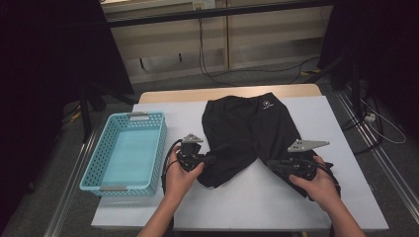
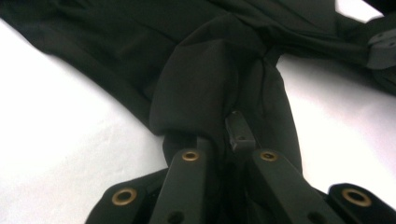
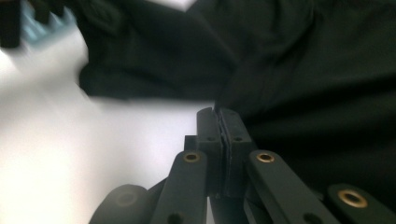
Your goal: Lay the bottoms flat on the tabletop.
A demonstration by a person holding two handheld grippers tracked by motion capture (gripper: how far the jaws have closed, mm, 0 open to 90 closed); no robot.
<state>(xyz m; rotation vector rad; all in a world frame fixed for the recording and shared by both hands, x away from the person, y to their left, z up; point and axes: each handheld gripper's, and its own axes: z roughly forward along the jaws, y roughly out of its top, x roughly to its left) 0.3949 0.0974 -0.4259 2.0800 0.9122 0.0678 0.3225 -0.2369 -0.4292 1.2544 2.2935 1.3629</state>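
Black shorts (image 1: pixel 252 131) with a tiny white logo at the far waistband, light blue basket (image 1: pixel 126 150) full of holes on the left, white table (image 1: pixel 257 197), tan far edge.

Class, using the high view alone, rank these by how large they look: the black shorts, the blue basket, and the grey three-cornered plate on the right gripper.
1. Black shorts, spread widest on the table.
2. Blue basket, somewhat smaller in area.
3. Grey three-cornered plate on the right gripper, by far the smallest.
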